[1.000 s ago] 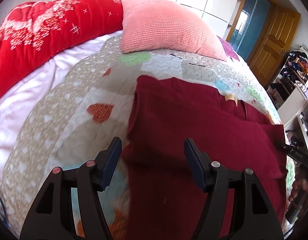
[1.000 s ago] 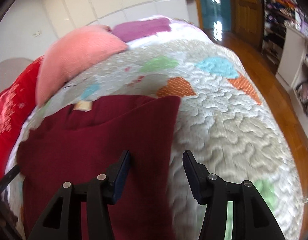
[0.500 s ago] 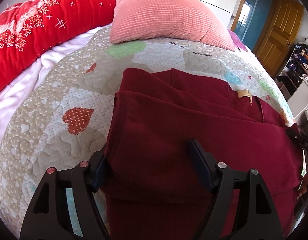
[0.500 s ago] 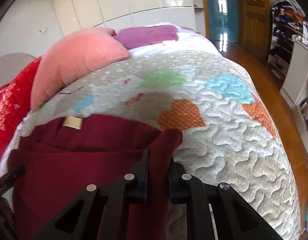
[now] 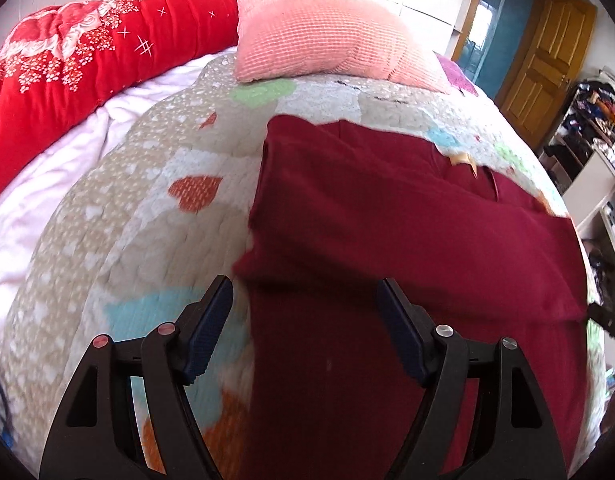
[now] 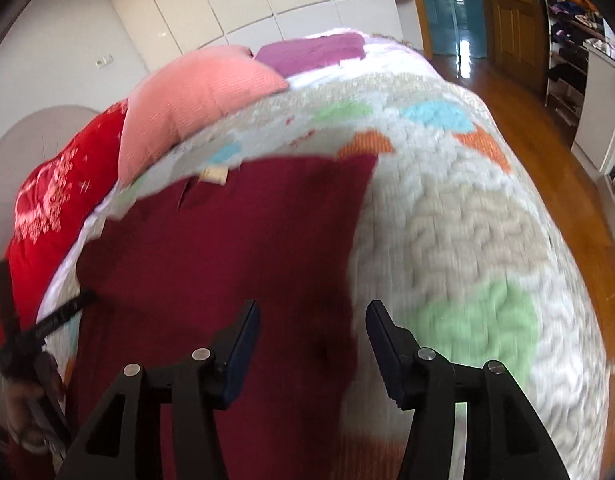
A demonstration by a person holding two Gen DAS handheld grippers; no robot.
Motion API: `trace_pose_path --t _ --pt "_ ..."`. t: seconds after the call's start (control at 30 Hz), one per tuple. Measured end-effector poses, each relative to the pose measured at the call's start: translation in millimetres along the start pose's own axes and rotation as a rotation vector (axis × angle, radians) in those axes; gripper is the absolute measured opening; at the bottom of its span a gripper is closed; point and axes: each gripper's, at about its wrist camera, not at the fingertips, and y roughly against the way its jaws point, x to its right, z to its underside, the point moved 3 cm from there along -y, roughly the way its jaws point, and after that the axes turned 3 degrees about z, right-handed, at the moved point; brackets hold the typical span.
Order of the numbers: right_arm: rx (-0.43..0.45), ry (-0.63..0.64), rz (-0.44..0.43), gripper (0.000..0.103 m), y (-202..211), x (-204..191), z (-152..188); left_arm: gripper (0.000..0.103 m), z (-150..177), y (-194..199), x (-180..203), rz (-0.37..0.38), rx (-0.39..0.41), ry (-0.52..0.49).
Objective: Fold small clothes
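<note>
A dark red garment point(image 5: 395, 232) lies on the heart-patterned quilt point(image 5: 119, 216), its top part folded down over the lower part, a tan label point(image 5: 461, 159) at the far edge. My left gripper point(image 5: 305, 312) is open and empty above the garment's left edge. In the right wrist view the same garment point(image 6: 227, 248) lies left of centre. My right gripper point(image 6: 313, 328) is open and empty over its right edge, where garment meets quilt point(image 6: 467, 220).
A pink pillow point(image 5: 331, 36) and a red floral duvet point(image 5: 75, 64) lie at the head of the bed. A purple cloth point(image 6: 311, 50) lies beyond the pillow. Wooden floor point(image 6: 547, 152), a door and shelves stand to the right.
Both grippers held the garment's fold half a second ago, the right one shut on it. Both have let go, opened and pulled back toward me; the fold now lies flat.
</note>
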Motion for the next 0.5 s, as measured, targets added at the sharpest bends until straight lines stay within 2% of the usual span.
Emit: trace_pose_path --t 0.1,0.2,0.4,0.5 --pt "-0.043 -0.026 -0.02 0.055 1.7 2.3 28.1 0.075 14.4 12.8 1.9 -0.012 0.002 -0.028" --pt "-0.03 -0.051 -0.021 0.057 9.7 6.9 49.4 0.075 28.8 25.7 0.4 -0.004 0.0 -0.036" --pt "-0.025 -0.088 -0.108 0.063 27.1 3.7 74.8 0.075 54.3 50.4 -14.8 0.021 -0.008 0.005" --pt "-0.023 -0.072 -0.121 0.063 30.3 -0.1 83.4 0.075 65.6 60.9 -24.0 0.053 -0.016 0.045"
